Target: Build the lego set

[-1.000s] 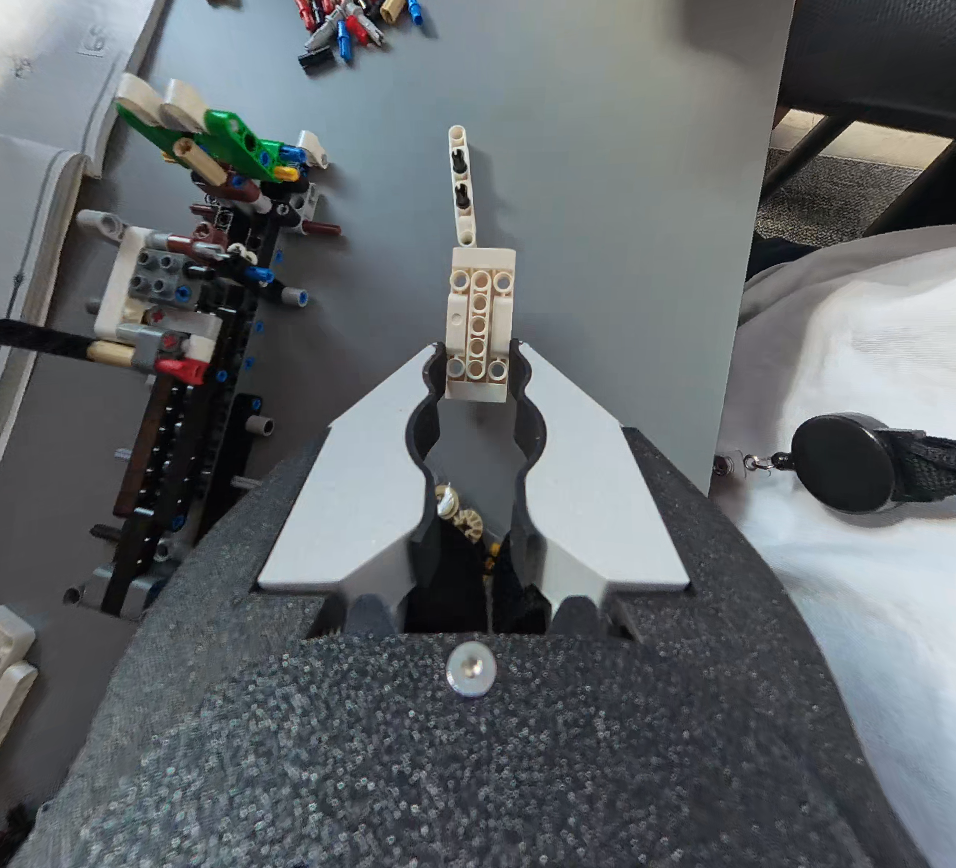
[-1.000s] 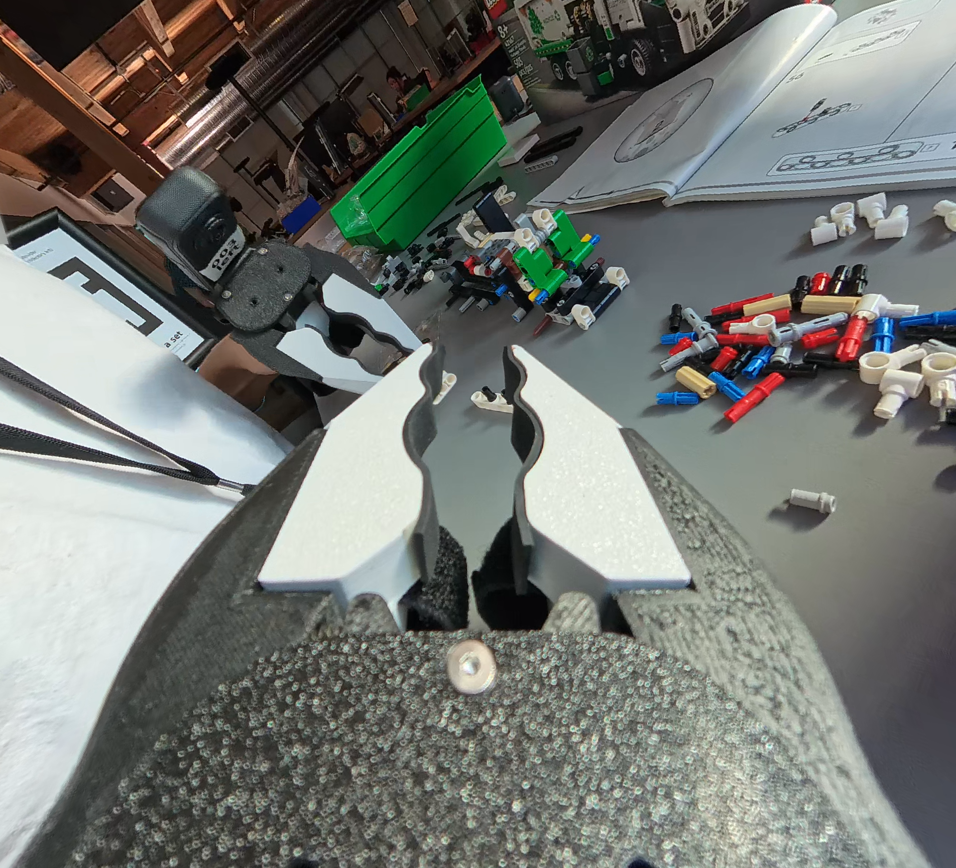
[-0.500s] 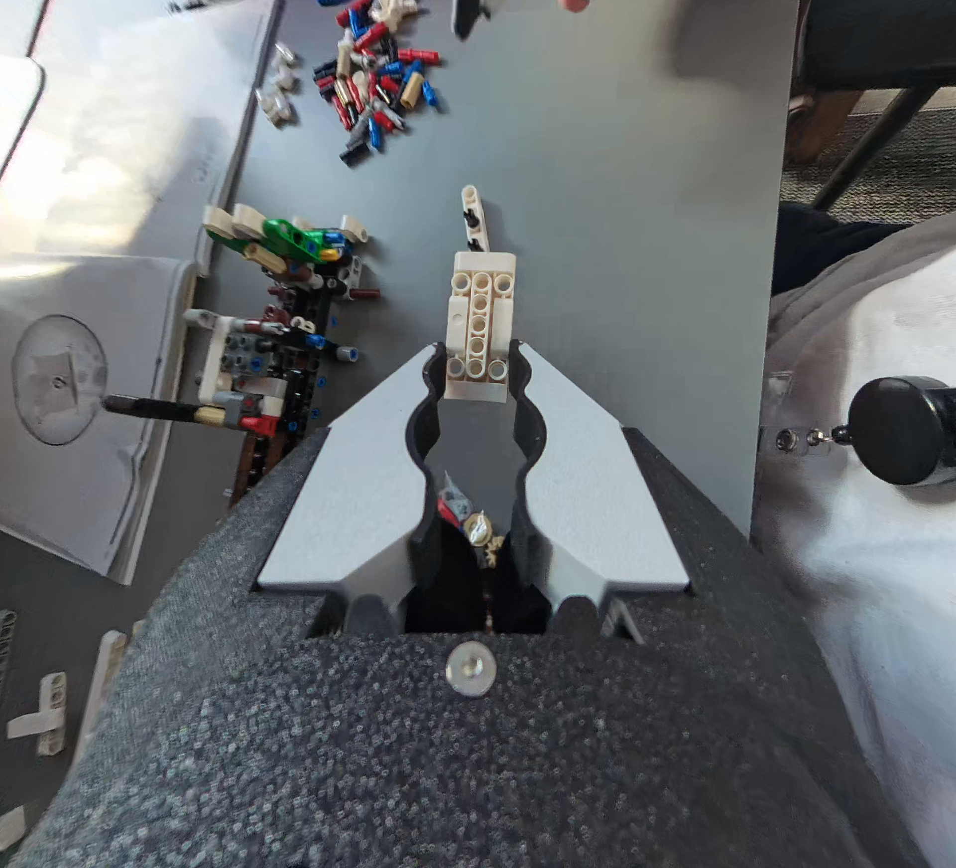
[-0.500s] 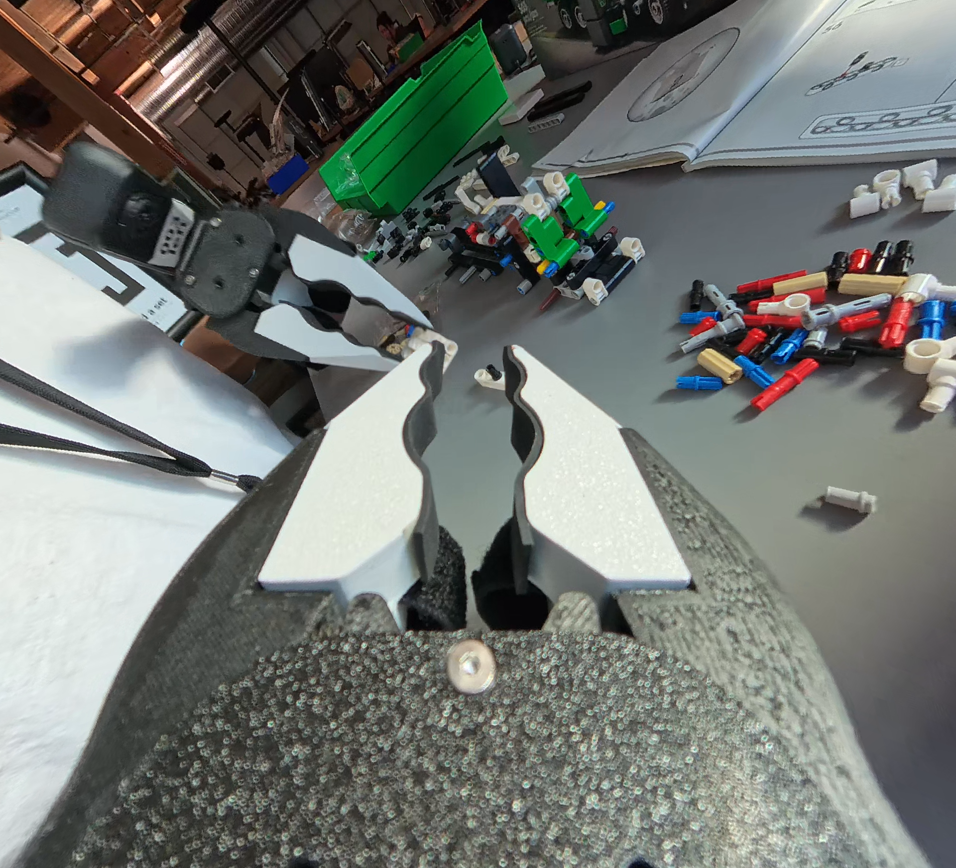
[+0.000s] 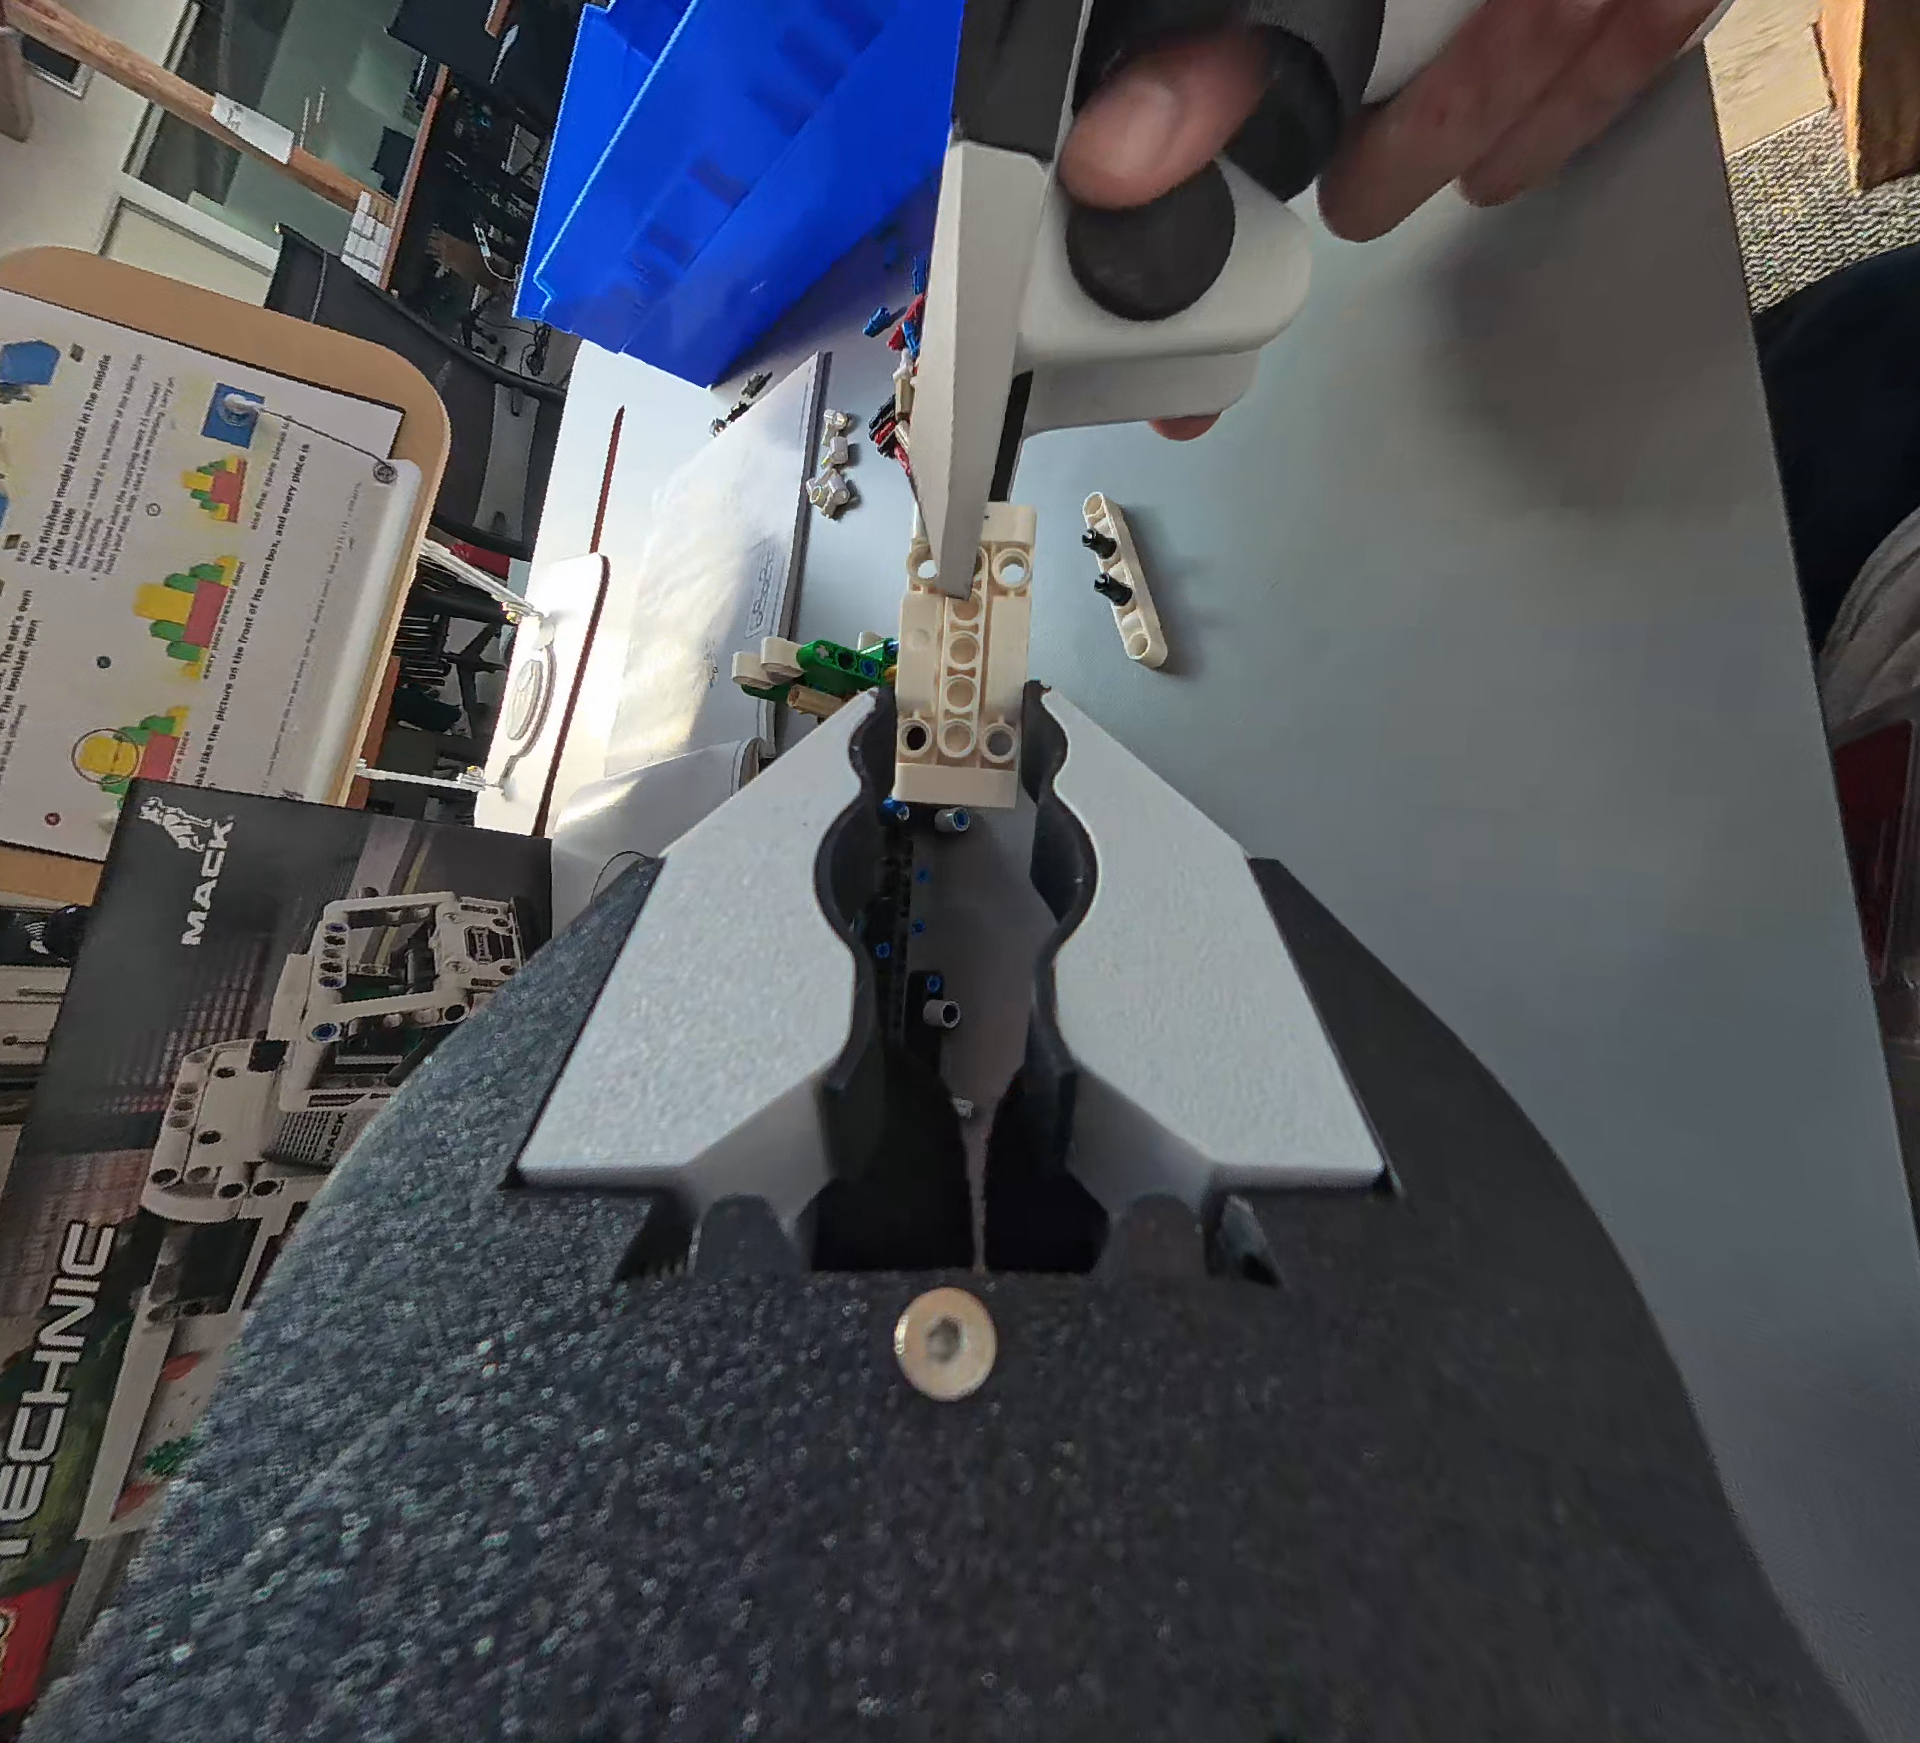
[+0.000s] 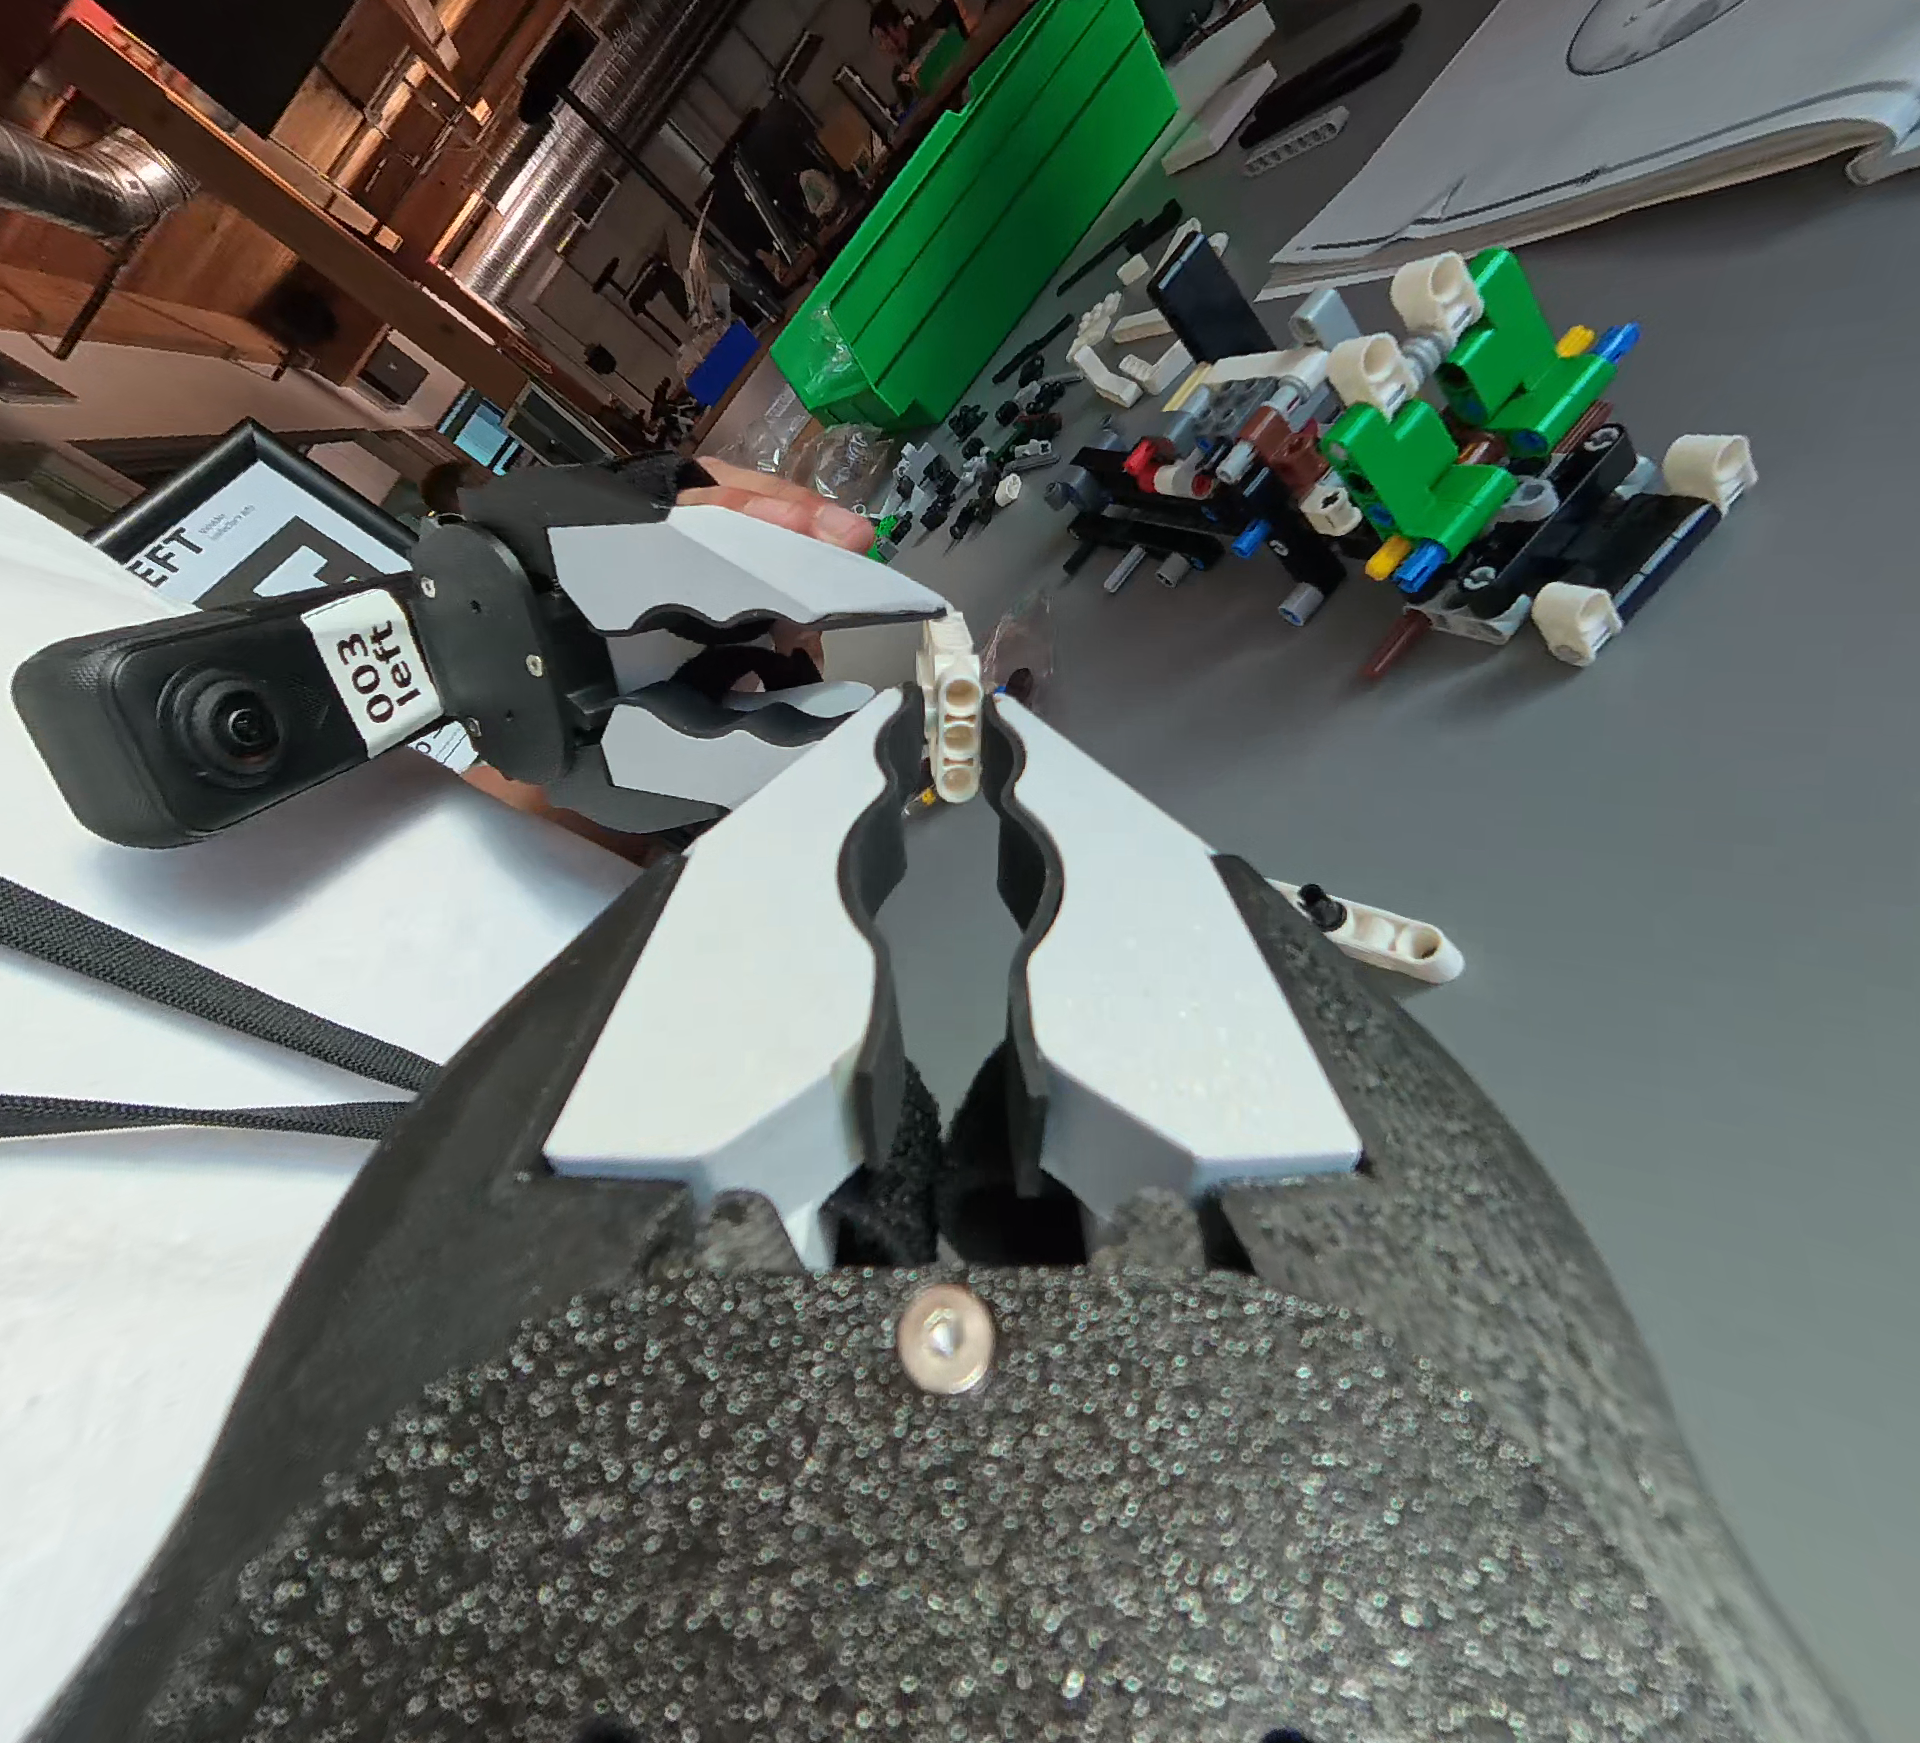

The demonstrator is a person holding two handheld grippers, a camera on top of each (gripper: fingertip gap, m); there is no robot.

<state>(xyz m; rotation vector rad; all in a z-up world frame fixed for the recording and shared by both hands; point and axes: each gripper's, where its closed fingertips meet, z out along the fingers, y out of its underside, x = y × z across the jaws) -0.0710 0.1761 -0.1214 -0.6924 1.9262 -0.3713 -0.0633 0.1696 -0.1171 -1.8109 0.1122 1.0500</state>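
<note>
The cream plastic building piece with rows of round holes (image 5: 961,685) is clamped at its near end between the black pads of the left gripper (image 5: 958,748), whose jaws are set narrow around it, above the grey worktop (image 5: 1455,758). The far end of the same piece is gripped edge-on by the right gripper (image 6: 956,737), its jaws closed narrow on the thin side, with both pads seen pressed against it in the right wrist view. In the left wrist view, the right gripper's white finger (image 5: 961,405) is seen crossing the piece's far end, held by a hand (image 5: 1455,31). Just beside the piece, a short cream beam with two black pins (image 5: 1124,576) lies on the worktop. Farther off, a partly built green, black and cream model (image 6: 1455,457) rests beside an open white instruction booklet (image 6: 1662,62). Beyond these, a green plastic bin (image 6: 987,207) and a blue plastic bin (image 5: 769,83) are seen.
</note>
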